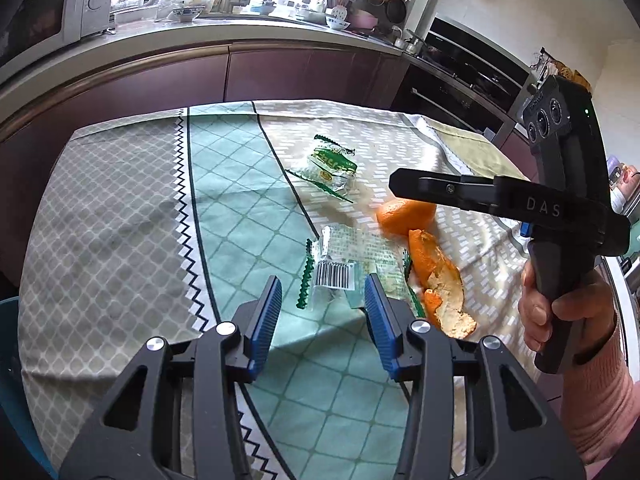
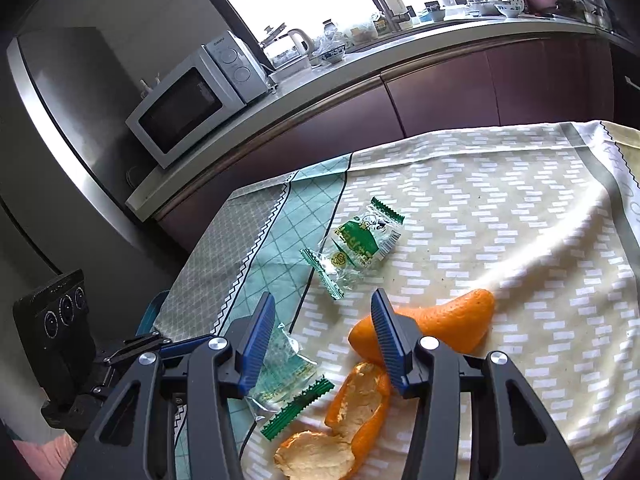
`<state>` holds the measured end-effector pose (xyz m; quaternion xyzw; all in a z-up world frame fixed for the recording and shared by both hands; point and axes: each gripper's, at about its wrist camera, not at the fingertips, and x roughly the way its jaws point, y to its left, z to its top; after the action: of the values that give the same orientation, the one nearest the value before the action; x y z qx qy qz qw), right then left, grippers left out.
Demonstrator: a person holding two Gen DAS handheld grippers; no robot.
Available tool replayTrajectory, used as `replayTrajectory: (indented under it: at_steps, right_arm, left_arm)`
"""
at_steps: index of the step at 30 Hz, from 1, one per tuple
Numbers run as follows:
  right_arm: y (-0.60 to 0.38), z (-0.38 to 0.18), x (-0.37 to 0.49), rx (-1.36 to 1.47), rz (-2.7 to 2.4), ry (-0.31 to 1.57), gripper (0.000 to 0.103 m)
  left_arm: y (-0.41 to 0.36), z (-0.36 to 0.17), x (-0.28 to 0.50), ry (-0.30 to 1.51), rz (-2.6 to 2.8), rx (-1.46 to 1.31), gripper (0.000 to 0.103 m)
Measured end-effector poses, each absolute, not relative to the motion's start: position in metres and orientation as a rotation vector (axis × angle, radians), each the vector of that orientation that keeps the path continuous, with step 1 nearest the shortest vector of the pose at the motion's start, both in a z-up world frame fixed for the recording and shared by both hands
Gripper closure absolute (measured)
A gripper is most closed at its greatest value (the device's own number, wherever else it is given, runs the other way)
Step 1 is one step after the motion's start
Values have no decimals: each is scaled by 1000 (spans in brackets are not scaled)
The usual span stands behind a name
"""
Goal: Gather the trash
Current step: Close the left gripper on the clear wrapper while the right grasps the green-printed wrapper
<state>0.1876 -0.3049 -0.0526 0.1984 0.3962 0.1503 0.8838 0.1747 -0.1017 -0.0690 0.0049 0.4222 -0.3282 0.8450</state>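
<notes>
Kitchen tabletop (image 1: 120, 220) is holding wrappers and orange peel (image 2: 360, 400); both grippers, left gripper (image 1: 323, 300) and right gripper (image 2: 322, 320), are hovering with fingers spread and empty, likely needing descent onto the barcode wrapper (image 1: 340, 268).

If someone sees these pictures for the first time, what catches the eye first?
The bright orange peel lies on the patterned tablecloth, beside two torn green-edged wrappers. The open left gripper hovers over the nearer wrapper; the open right gripper hangs above the peel.

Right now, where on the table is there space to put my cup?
The grey-patterned cloth left of the zigzag stripe is bare, as is the beige cloth behind the orange peel. It is crowded mid-table, where candy wrappers, peel and both open grippers cluster.
</notes>
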Motion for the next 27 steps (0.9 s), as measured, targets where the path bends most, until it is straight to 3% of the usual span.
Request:
replayTrajectory:
  at_steps: [13, 19, 27]
  right_arm:
    - [-316, -61, 230, 406, 273, 858, 55]
    - [-321, -69, 253, 446, 260, 889, 44]
    - [-313, -79, 269, 455, 262, 914, 41]
  left_arm:
    - [-118, -81, 185, 952, -714, 11, 59]
    - [-123, -84, 187, 962, -729, 10, 60]
    - [-122, -83, 185, 957, -732, 3, 72]
